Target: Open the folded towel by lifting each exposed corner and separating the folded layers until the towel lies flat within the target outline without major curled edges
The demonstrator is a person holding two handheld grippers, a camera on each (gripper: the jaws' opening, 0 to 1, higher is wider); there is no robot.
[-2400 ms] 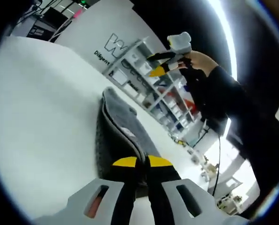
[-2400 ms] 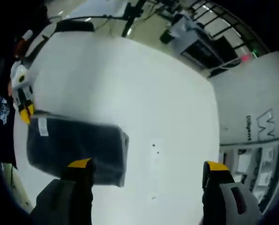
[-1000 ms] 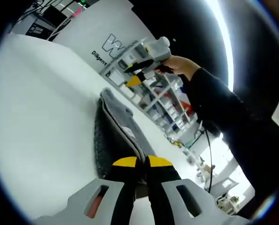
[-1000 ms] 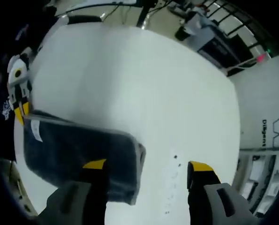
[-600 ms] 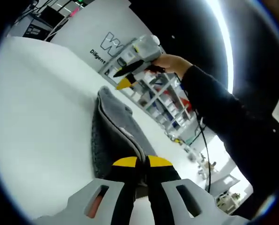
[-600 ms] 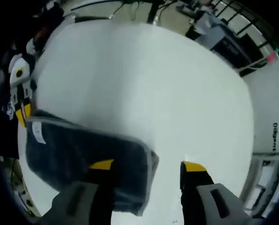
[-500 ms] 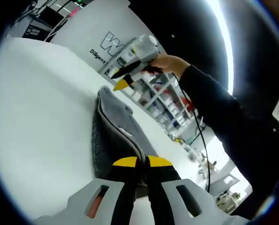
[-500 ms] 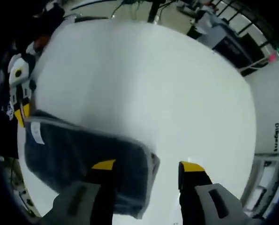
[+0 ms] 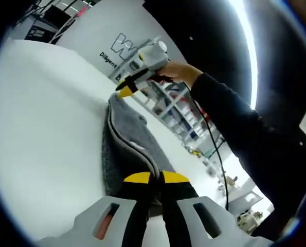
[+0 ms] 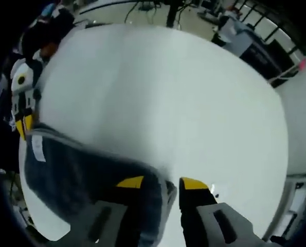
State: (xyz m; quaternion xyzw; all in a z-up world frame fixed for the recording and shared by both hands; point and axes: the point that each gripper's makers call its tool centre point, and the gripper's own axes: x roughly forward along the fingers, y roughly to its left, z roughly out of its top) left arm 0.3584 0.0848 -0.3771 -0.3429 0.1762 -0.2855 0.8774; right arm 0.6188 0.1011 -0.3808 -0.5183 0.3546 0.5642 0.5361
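— What moved?

— My right gripper [image 10: 160, 183] came down to the far end of the towel [image 10: 86, 180]. Its yellow fingertips [image 10: 194, 183] were wide apart before. Now they are much closer, with the towel's corner between them. I cannot tell if they pinch it yet.

— And the other one?

— My left gripper [image 9: 150, 177] stays where it was. Its fingertips [image 9: 137, 178] are squeezed together on the near edge of the grey towel [image 9: 124, 149].

— Where is the towel?

— Folded, lying on the white table [image 10: 158, 98], with a small white tag [image 10: 38, 148] near my left gripper [image 10: 20, 110]. In the left gripper view my right gripper [image 9: 126, 91] points down at the towel's far end, my hand [image 9: 178, 72] and dark sleeve [image 9: 235, 123] behind it.
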